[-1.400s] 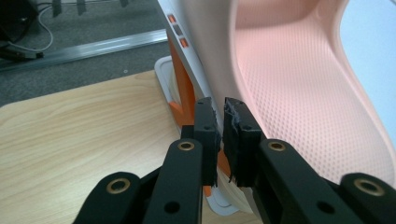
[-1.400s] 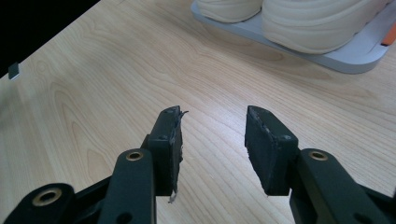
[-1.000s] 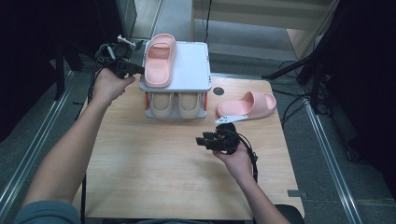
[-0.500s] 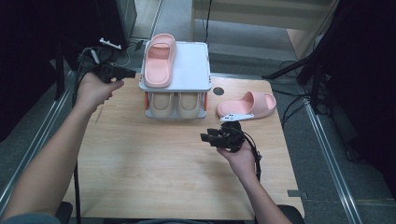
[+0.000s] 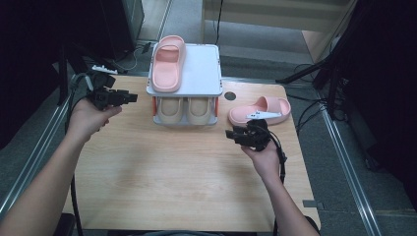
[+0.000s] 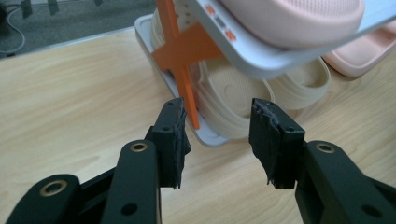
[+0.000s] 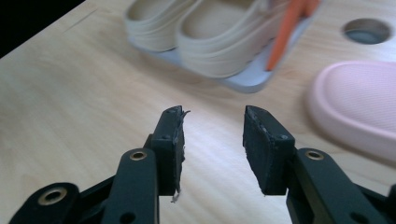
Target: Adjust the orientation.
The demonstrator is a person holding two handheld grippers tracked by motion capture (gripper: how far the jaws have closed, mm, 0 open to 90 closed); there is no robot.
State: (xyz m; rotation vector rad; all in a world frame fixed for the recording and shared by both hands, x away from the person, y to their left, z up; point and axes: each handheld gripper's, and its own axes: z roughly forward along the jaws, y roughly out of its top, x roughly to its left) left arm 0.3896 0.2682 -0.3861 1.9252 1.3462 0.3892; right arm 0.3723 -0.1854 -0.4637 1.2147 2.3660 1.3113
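While a pink foam slide sandal (image 5: pixel 167 64) is seen lying on the top shelf of a small white two-tier rack with orange cross braces (image 5: pixel 201 73), the left gripper (image 5: pixel 129 98) is held just beside the rack's left edge, its jaws having just been opening, spread with nothing between them. A matching pink slide sandal (image 5: pixel 260 109) is laid on the light wooden table (image 5: pixel 162 182) right of the rack. Near it the right gripper (image 5: pixel 231 133) is held with jaws apart, having just been closing slightly, nothing gripped. Two beige sandals (image 5: pixel 188 109) are stored on the lower shelf.
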